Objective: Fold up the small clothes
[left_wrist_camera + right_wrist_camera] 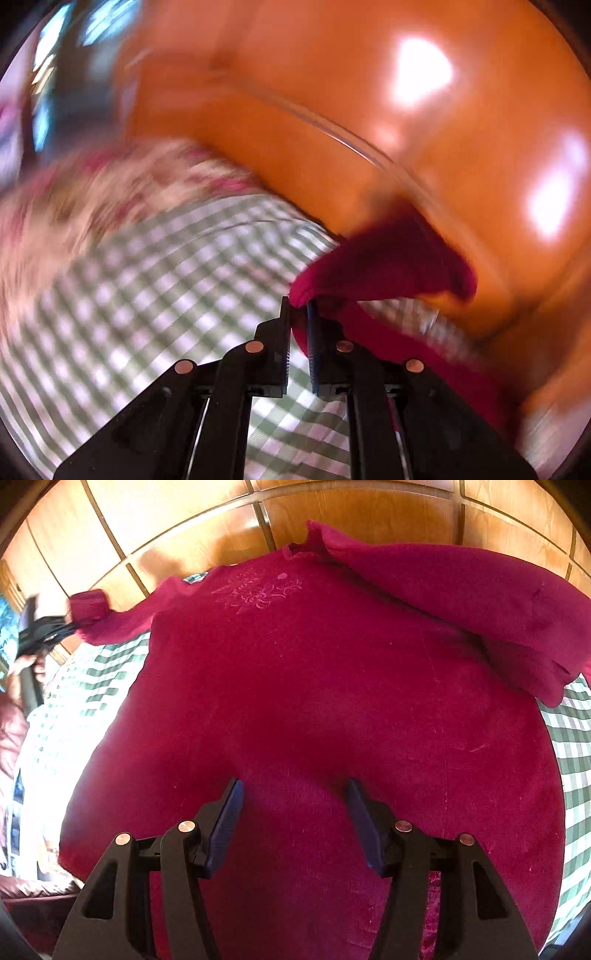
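Observation:
A dark red long-sleeved top [314, 701] lies flat on a green and white checked cloth [569, 746], with a pale embroidered motif near its neck. Its right sleeve [480, 602] is folded in over the chest. My left gripper [298, 306] is shut on the cuff of the other sleeve [388, 266], which is lifted off the cloth. In the right wrist view that gripper [44, 631] sits at the far left, holding the stretched sleeve [110, 616]. My right gripper [294, 786] is open just over the lower body of the top, with nothing pinched between its fingers.
Glossy orange wood panelling [207, 535] rises right behind the top, and it is blurred in the left wrist view [332, 92]. A floral fabric [92, 192] lies beyond the checked cloth [147, 295]. A person's hand [22, 668] holds the left gripper.

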### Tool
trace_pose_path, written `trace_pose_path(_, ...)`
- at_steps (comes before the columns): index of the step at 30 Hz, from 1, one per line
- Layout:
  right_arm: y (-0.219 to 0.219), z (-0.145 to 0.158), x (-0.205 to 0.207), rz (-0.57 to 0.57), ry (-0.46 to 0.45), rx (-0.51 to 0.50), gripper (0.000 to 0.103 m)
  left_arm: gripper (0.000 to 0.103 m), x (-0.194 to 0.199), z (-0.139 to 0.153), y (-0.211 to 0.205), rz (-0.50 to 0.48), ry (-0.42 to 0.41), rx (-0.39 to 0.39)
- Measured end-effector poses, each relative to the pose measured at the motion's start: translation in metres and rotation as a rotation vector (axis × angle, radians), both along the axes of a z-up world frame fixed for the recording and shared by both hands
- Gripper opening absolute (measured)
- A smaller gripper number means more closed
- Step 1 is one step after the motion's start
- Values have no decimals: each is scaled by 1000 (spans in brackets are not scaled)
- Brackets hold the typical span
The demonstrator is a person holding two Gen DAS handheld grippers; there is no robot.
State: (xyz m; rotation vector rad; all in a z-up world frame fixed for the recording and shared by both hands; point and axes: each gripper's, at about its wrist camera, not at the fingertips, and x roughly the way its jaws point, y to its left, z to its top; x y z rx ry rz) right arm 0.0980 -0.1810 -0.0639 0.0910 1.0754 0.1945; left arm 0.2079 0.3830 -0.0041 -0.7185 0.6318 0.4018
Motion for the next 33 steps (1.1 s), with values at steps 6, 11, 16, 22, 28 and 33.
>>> trace_pose_path(6,-4,0,-2,-2,-9,11,57,24,-40,-63,23,129,101,-168)
trace_pose_path(11,-15,9,-7,-14,-22,18,57,43,-60,-67,9,180,147,-147)
trace_pose_path(16,-84,40,-13,-206,-103,9,57,49,-74,-40,-27,80,113,-40)
trace_pose_path(22,-224,55,-21,-580,-157,65,57,57,-82,-18,-129,-202,54,42)
trace_pose_path(28,-305,68,-4,-728,-219,-64,57,60,-70,-16,-235,-503,64,68)
trace_pose_path(33,-309,58,42,-524,-178,-347,57,60,-58,-20,-306,-689,110,119)
